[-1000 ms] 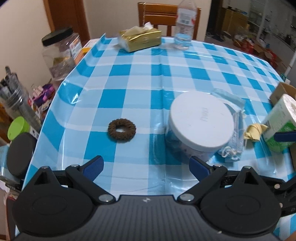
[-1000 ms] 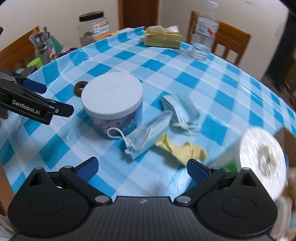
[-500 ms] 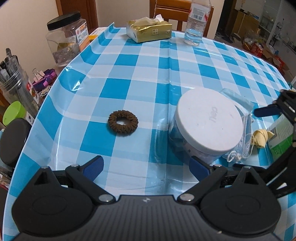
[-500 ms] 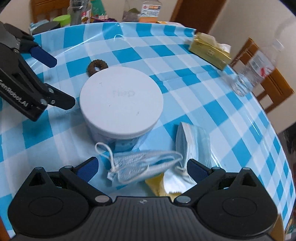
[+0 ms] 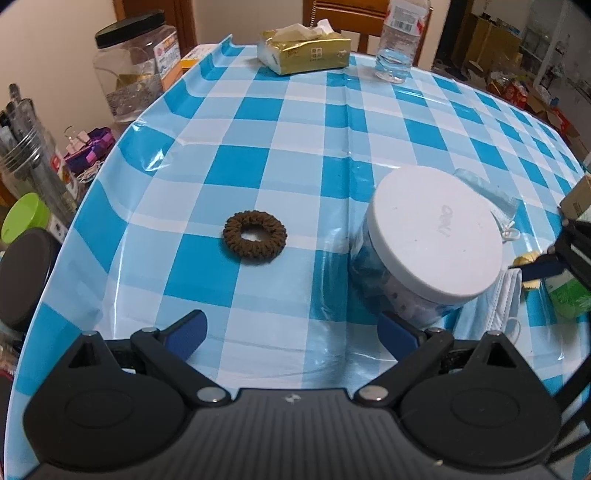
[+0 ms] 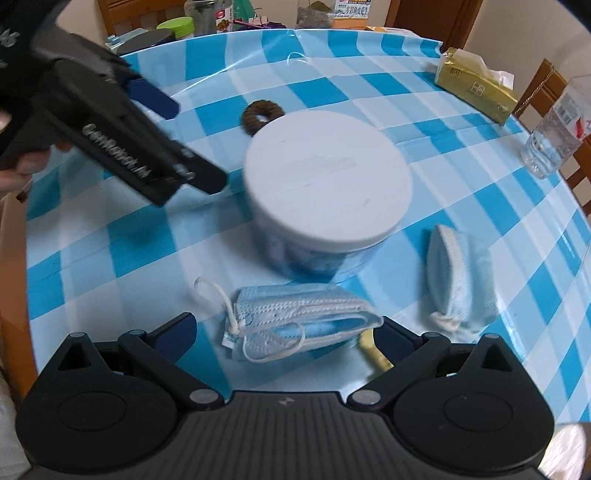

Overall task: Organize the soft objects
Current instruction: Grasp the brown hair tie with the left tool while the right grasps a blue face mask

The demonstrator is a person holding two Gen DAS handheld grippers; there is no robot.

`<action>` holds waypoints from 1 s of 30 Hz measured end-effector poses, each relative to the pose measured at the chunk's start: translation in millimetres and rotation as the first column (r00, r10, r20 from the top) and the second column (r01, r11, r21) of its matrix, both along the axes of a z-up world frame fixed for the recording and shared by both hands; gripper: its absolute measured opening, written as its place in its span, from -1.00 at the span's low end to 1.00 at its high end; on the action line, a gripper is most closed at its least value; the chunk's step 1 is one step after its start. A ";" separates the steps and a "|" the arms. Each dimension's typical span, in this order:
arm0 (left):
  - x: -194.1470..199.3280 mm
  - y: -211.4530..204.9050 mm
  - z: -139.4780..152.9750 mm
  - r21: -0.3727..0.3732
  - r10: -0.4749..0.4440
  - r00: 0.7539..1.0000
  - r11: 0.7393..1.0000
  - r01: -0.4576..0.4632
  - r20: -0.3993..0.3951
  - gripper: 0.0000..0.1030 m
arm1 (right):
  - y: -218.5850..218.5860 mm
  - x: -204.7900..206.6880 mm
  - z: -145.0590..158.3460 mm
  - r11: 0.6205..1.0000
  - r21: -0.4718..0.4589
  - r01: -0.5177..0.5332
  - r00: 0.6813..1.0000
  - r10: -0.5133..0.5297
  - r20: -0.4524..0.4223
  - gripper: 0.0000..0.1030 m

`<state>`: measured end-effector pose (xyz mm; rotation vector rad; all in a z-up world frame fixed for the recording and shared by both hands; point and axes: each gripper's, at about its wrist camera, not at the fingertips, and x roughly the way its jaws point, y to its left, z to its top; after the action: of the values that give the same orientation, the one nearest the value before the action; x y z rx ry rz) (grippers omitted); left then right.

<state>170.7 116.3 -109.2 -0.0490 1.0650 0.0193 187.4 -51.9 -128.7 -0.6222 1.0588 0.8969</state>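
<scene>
A clear jar with a white lid (image 5: 437, 236) (image 6: 328, 186) stands mid-table. A brown scrunchie (image 5: 255, 242) (image 6: 261, 115) lies to its left. One folded blue face mask (image 6: 299, 319) lies just ahead of my open right gripper (image 6: 286, 334), between its fingers. A second blue mask (image 6: 460, 273) rests to the jar's right. A yellow soft piece (image 6: 375, 354) peeks out by the right finger. My left gripper (image 5: 291, 334) is open and empty, short of the scrunchie and the jar. The right gripper's finger (image 5: 543, 266) shows at the left wrist view's right edge.
A blue checked cloth (image 5: 295, 166) covers the table. A gold tissue pack (image 5: 304, 51) and a water bottle (image 5: 397, 48) stand at the far edge before a wooden chair (image 5: 343, 13). Jars and clutter (image 5: 133, 85) line the left side. A green-wrapped roll (image 5: 569, 295) sits right.
My right gripper has swung towards the jar and come down over the folded mask. My left gripper has moved nearer the scrunchie and jar. Both stayed open.
</scene>
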 end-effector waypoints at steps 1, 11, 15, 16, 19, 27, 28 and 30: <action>1.2 0.7 -1.5 0.002 -0.006 1.000 1.000 0.006 0.001 0.91 | -0.1 -2.7 -1.0 1.000 0.004 0.009 1.000 -0.009 -0.007 1.00; 22.7 17.8 -20.9 0.033 0.006 1.000 0.999 -0.007 0.028 0.87 | -1.6 -16.4 -21.9 0.996 0.004 0.093 0.995 -0.093 -0.022 1.00; 31.0 24.6 -25.4 0.045 -0.001 0.999 0.999 -0.001 0.034 0.79 | -3.7 -18.0 -23.4 0.994 0.022 0.109 0.994 -0.109 -0.020 1.00; 32.7 26.3 -26.0 0.041 -0.001 0.999 0.999 0.000 0.036 0.70 | -3.7 -18.6 -23.5 0.994 0.024 0.110 0.994 -0.109 -0.017 1.00; 37.4 29.6 -27.0 0.031 -0.005 0.999 1.000 0.003 0.046 0.58 | -5.0 -20.6 -23.4 0.993 0.032 0.116 0.993 -0.115 -0.014 1.00; 50.4 29.3 -26.8 0.040 -0.025 0.997 0.999 0.023 0.075 0.43 | -9.1 -24.8 -23.8 0.991 0.058 0.122 0.992 -0.123 0.003 1.00; 51.9 29.2 -26.5 0.040 -0.027 0.997 0.999 0.024 0.079 0.37 | -9.9 -25.4 -23.8 0.990 0.063 0.123 0.992 -0.124 0.006 1.00; 53.8 28.3 -25.8 0.040 -0.034 0.996 0.999 0.030 0.084 0.29 | -11.7 -26.7 -24.1 0.989 0.074 0.125 0.992 -0.126 0.011 1.00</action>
<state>224.5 144.6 -135.0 0.0026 0.9801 0.0091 160.6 -63.6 -152.8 -0.4959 1.0347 0.8158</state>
